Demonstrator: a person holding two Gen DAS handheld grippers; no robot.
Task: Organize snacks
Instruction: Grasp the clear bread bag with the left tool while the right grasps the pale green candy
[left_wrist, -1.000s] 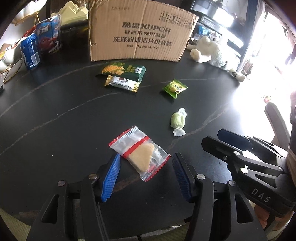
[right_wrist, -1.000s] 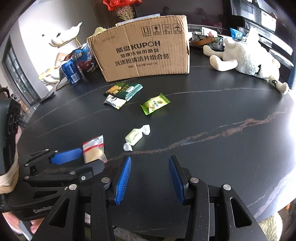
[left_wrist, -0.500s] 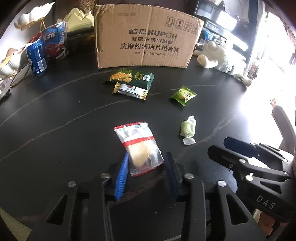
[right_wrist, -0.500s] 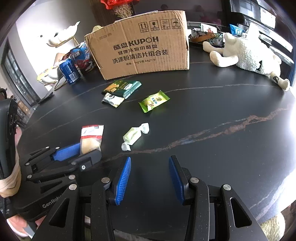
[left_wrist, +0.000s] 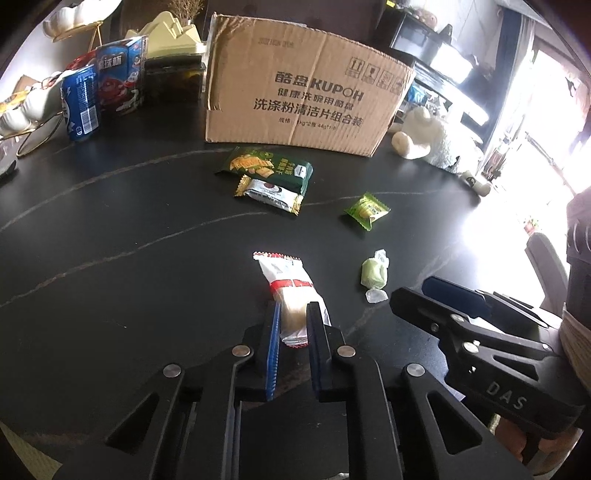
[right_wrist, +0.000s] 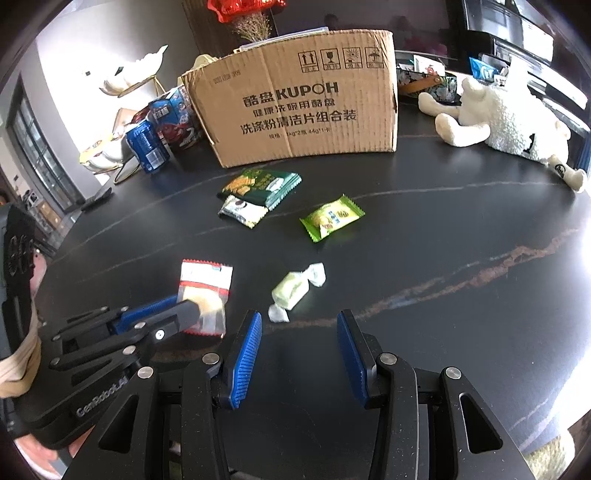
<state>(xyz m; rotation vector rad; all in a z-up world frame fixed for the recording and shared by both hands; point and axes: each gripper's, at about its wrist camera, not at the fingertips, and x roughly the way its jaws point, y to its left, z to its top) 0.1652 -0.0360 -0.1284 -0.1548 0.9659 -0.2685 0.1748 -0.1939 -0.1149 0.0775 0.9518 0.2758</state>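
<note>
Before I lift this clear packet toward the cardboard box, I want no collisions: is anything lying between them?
Yes. The dark green cracker pack and white wafer packet lie between the clear packet and the cardboard box.

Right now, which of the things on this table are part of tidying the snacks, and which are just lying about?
Part of the job:
- clear cookie packet, pinched in the left gripper
- pale green candy
- bright green packet
- dark green cracker pack
- white wafer packet
- cardboard box, probably where they go

Just lying about:
- plush sheep
- blue can
</note>
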